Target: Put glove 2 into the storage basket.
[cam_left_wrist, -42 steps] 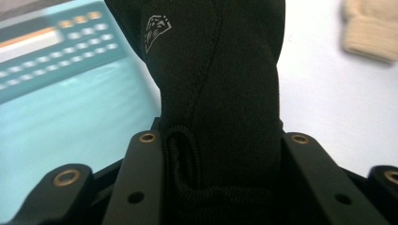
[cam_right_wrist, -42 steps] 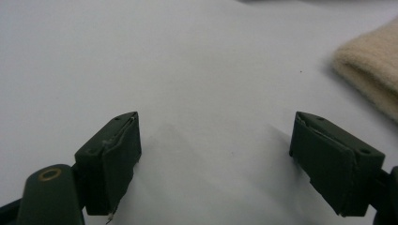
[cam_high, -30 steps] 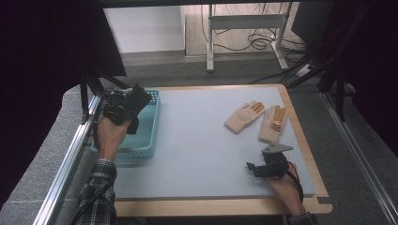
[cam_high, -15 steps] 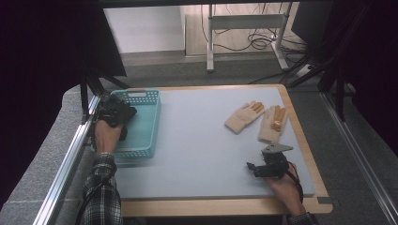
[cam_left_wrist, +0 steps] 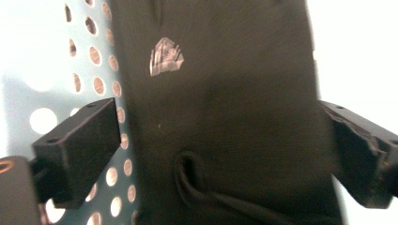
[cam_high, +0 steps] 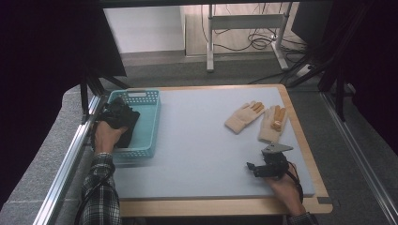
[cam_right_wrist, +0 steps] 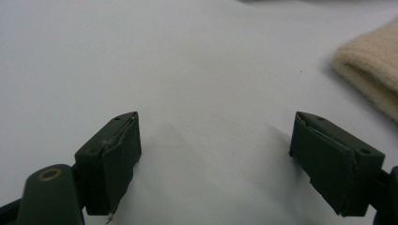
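High view: left gripper (cam_high: 118,114) over the near-left part of a teal perforated basket (cam_high: 149,123) at the desk's (cam_high: 197,140) left edge, a black glove (cam_high: 126,127) draped beneath it inside the basket. Right gripper (cam_high: 267,168) resting low near the front right of the desk, just short of two tan knit gloves (cam_high: 258,119) lying side by side, palms down, toward the far right edge. Wide bare grey mat between basket and tan gloves, plenty of room to cross; metal rail just left of the basket, wooden rim close on the right. Left gripper view: jaws spread wide either side of the black glove (cam_left_wrist: 225,117), neither pad pressing the fabric, a small silver logo on the cloth, the basket's holed floor (cam_left_wrist: 94,70) at left. Released, by the look of it; best lifted straight up, clear of the basket wall, to avoid snagging the cuff. Right gripper view: jaws parted and empty over bare mat (cam_right_wrist: 187,70), a tan glove's cuff (cam_right_wrist: 371,79) at the right edge, near but not between the jaws.
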`<move>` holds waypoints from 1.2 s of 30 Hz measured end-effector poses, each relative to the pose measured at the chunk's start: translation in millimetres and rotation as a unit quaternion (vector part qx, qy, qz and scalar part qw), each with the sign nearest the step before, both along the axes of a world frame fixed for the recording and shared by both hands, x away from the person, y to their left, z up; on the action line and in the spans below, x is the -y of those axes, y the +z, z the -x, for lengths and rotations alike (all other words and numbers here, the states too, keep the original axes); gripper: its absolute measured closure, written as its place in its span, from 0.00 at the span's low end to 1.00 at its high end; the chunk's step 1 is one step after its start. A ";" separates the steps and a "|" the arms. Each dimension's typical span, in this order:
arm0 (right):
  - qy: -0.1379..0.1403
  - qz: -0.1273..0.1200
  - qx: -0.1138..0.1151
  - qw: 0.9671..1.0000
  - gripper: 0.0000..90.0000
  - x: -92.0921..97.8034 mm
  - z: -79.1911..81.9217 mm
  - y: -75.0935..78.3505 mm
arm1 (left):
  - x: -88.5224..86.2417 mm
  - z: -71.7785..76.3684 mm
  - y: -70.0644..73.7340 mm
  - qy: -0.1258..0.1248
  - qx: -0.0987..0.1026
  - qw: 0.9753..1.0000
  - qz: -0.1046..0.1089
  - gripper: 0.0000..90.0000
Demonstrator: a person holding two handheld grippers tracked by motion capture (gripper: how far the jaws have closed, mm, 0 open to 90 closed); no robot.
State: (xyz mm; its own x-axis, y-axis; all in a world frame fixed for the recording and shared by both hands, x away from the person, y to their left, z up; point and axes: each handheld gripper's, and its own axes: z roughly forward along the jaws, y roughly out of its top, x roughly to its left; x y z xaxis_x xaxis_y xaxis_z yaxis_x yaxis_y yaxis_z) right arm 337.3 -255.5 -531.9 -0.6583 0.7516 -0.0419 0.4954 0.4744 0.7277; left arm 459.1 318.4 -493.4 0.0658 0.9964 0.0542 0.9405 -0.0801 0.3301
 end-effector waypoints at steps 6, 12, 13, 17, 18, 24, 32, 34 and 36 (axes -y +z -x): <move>0.001 0.002 0.000 1.000 0.18 0.2 -0.1 0.0 | -4.9 16.6 24.4 -0.016 0.062 0.996 0.066 0.03; 0.001 0.002 0.000 1.000 0.18 0.2 -0.1 0.0 | 11.2 34.1 43.6 -0.081 0.122 0.984 0.099 0.02; 0.001 0.002 0.001 1.000 0.18 0.2 -0.1 0.0 | 15.3 36.8 46.1 -0.089 0.130 0.982 0.104 0.02; 0.001 0.002 0.001 1.000 0.18 0.2 -0.1 0.0 | 33.3 47.2 55.9 -0.128 0.163 0.970 0.125 0.02; 0.001 0.002 0.000 1.000 0.18 0.2 0.0 0.0 | 38.8 50.1 58.0 -0.138 0.171 0.967 0.129 0.02; 0.001 0.003 0.001 1.000 0.18 0.3 0.0 0.0 | 75.8 69.4 67.4 -0.198 0.199 0.950 0.138 0.01; 0.001 0.002 0.001 1.000 0.18 0.2 -0.1 -0.1 | 128.2 100.2 69.0 -0.280 0.225 0.922 0.144 0.01; 0.001 0.002 0.000 1.000 0.18 0.2 0.0 -0.1 | 144.5 110.3 64.6 -0.303 0.230 0.914 0.142 0.01; 0.002 0.002 0.000 1.000 0.18 0.2 -0.1 -0.1 | 154.1 116.5 60.0 -0.313 0.234 0.910 0.137 0.01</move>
